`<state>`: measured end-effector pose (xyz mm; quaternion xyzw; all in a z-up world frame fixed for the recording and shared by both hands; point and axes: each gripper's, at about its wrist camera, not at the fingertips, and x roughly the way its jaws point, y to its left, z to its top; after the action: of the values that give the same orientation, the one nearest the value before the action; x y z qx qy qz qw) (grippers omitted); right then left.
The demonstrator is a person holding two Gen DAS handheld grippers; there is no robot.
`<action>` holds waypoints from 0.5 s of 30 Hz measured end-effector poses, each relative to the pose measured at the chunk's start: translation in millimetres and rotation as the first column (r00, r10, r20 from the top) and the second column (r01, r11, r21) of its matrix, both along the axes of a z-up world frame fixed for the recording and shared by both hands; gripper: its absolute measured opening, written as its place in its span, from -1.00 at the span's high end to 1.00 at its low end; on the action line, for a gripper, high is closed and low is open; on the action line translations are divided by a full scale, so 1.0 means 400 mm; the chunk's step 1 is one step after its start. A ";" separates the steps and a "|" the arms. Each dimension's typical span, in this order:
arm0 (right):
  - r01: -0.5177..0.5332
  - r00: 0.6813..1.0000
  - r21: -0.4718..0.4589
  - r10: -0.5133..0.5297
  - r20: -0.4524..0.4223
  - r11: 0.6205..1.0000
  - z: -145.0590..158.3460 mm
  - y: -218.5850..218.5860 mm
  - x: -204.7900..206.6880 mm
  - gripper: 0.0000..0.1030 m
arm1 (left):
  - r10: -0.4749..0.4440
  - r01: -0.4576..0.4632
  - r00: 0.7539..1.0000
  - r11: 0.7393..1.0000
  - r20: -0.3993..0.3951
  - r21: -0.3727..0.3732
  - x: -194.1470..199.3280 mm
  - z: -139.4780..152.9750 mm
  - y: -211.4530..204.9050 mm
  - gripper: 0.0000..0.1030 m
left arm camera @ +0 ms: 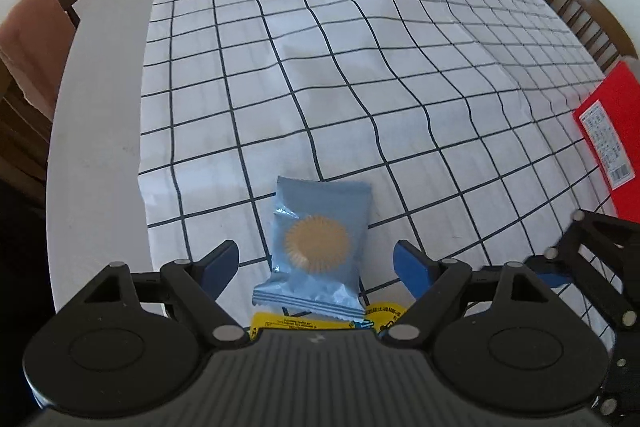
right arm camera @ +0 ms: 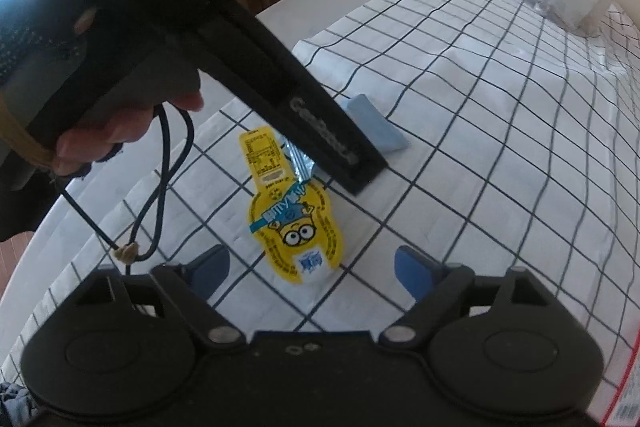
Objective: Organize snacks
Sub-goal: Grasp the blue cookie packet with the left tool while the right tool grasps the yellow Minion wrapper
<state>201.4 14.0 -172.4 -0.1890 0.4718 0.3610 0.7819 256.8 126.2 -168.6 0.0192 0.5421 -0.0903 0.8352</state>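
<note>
hovering left gripper (left arm camera: pixel 316 263) jaws released over blue packet (left arm camera: pixel 320 247), right gripper (right arm camera: pixel 312 269) jaws released over yellow pouch (right arm camera: pixel 296 227)

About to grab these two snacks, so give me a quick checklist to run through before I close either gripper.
1. Left gripper open around the blue packet, pads not touching: ok.
2. Right gripper open over the yellow packet, pads clear: ok.
3. Packets separate: not ok, the blue one's end lies over the yellow one.
4. Left tool out of the right gripper's way: cannot tell, it hangs close above the yellow packet.
5. Dangling cord clear of the right fingers: not ok, it hangs right beside one.
</note>
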 end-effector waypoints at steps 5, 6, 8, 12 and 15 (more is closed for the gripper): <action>-0.026 1.000 -0.013 0.026 -0.014 1.000 -0.024 0.024 0.015 -0.60 | -0.023 0.024 1.000 0.999 -0.021 0.043 0.011 -0.020 -0.019 -0.29; -0.036 0.999 -0.012 0.036 -0.017 0.999 -0.027 0.029 0.015 -0.58 | -0.026 0.027 0.999 0.999 -0.021 0.045 0.012 -0.021 -0.021 -0.29; -0.057 0.998 -0.018 0.057 -0.014 0.998 -0.030 0.040 0.008 -0.55 | -0.029 0.029 0.999 0.998 -0.014 0.050 0.012 -0.019 -0.022 -0.17; -0.087 0.996 -0.027 0.087 0.005 0.996 -0.035 0.058 0.002 -0.51 | -0.022 0.022 1.000 0.998 -0.005 0.066 0.010 -0.015 -0.018 0.09; -0.097 0.995 -0.034 0.098 0.023 0.995 -0.035 0.065 -0.006 -0.44 | -0.011 0.011 1.000 0.998 0.002 0.062 0.005 -0.014 -0.008 0.09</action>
<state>199.0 40.2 -186.3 -0.2292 0.4584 0.3885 0.7658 258.8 123.0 -174.3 0.0484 0.5436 -0.0780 0.8343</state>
